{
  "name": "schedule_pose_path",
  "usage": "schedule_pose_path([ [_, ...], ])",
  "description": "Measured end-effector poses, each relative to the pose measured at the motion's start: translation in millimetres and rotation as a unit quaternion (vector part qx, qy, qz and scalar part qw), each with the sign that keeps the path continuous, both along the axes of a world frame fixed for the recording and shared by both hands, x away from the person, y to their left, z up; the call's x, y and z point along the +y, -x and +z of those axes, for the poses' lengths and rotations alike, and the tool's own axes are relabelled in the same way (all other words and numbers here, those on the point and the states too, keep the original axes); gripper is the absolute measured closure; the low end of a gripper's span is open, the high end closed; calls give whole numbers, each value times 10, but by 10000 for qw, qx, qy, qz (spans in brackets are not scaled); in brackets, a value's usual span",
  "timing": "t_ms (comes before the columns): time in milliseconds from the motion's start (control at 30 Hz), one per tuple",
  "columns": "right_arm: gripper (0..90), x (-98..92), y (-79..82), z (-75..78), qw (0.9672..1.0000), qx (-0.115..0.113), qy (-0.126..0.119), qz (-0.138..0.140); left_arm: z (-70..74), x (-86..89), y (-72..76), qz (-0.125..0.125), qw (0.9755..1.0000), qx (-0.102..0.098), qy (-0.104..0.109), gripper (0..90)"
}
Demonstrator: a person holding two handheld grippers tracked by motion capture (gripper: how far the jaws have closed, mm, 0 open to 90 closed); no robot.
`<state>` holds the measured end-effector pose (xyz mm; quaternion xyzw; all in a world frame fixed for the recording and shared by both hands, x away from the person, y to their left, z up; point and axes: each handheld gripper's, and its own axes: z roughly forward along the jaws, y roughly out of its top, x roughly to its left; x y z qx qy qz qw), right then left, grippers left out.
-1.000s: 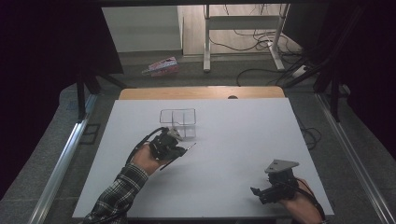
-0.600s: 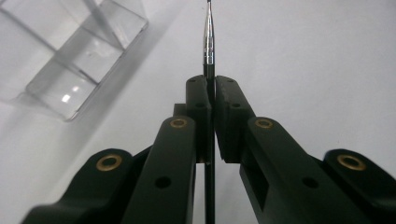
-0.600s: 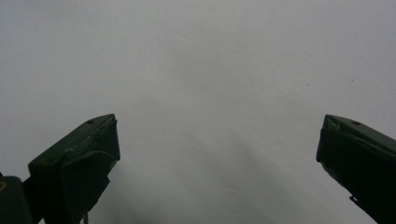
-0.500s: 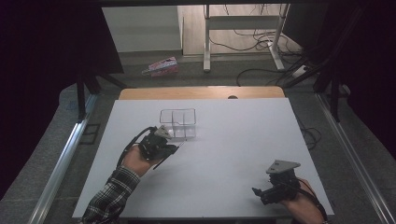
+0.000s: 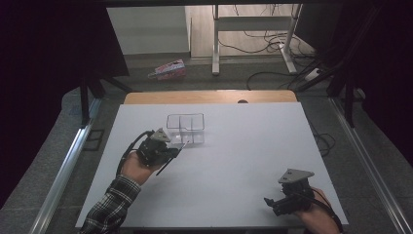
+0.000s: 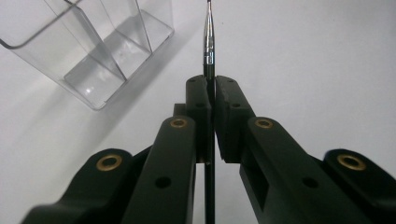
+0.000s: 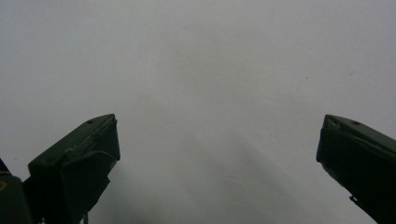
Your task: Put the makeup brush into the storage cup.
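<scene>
My left gripper (image 6: 210, 86) (image 5: 171, 148) is shut on a thin dark brush or pen (image 6: 208, 35) with a silver ferrule, whose tip sticks out past the jaws. A clear plastic organizer (image 5: 185, 127) (image 6: 95, 44) with divided compartments stands on the white table, just beyond and to the left of the held stick in the left gripper view. In the high view the stick (image 5: 181, 146) slants from the gripper toward the box's near edge. My right gripper (image 5: 272, 202) (image 7: 217, 140) rests low at the table's near right, jaws wide apart with nothing between them.
The white table (image 5: 243, 146) spreads between the two hands. A wooden strip (image 5: 209, 96) runs along its far edge. On the floor beyond lie a pink package (image 5: 168, 69), cables and a metal stand (image 5: 253, 29).
My left hand with the stick has drifted left and a little nearer along the box's front. The right hand has stayed put.
</scene>
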<state>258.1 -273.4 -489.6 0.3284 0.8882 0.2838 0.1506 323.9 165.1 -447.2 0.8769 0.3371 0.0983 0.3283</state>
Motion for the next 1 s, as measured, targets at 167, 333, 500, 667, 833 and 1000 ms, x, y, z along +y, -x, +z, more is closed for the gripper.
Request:
schedule_pose_path([
  [167, 0, -2, 7, 4, 10000, -61, -1, 23, 46, 33, -8, 90, 9999, -70, 99, 855],
  [333, 0, -1, 14, 9, 9999, -110, -8, 45, 84, 69, -15, 192, 9995, -161, 206, 855],
  [500, 0, -9, 18, 16, 9999, -141, -44, 34, 144, 116, -24, 355, 9984, -278, 344, 855],
  [667, 0, -11, 16, 17, 9999, -133, -37, 43, 195, 156, -36, 462, 9971, -370, 483, 856],
  [833, 0, -14, 11, 18, 9999, -106, -41, 22, 228, 186, -57, 563, 9957, -430, 593, 855],
  [1000, 0, -8, 7, 13, 9999, -104, -20, 22, 265, 205, -77, 658, 9944, -514, 652, 855],
])
